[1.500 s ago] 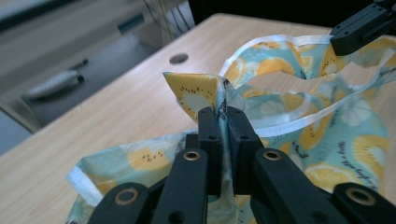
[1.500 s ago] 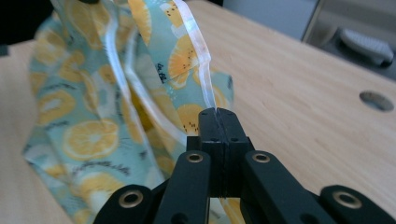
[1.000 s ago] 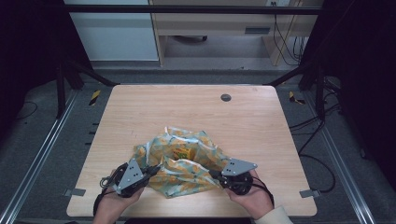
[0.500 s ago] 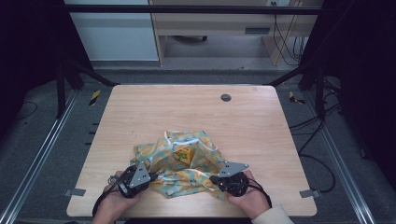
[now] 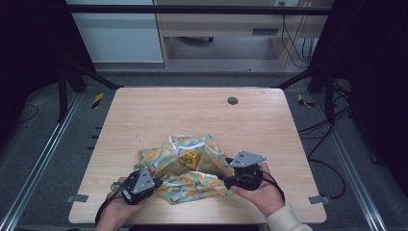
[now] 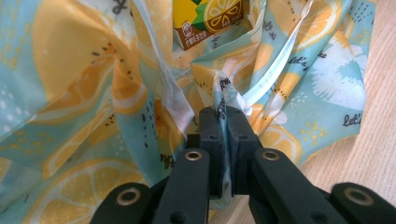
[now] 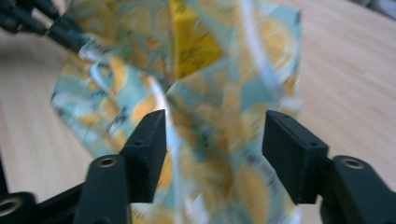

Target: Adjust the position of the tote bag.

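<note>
A crumpled cloth bag (image 5: 185,171) printed with lemons on pale blue lies near the table's front edge. A yellow drink carton (image 5: 189,158) sits inside its folds, also seen as the carton (image 6: 210,18) and carton (image 7: 189,42). My left gripper (image 5: 153,182) is at the bag's left end, and in the left gripper view this left gripper (image 6: 226,123) is shut on a fold of the cloth. My right gripper (image 5: 227,182) is at the bag's right end; its jaws have just been opening. The right gripper (image 7: 212,140) stands open, with loose cloth between the pads, not pressed.
The wooden table (image 5: 192,110) has a round dark grommet (image 5: 233,100) near its far edge. Metal frame rails (image 5: 43,159) run along both sides. Cables (image 5: 327,144) lie on the floor at the right.
The right gripper has let go of the bag's right end and its jaws have spread. The bag has drawn in and settled toward the front edge. The left gripper keeps its hold.
</note>
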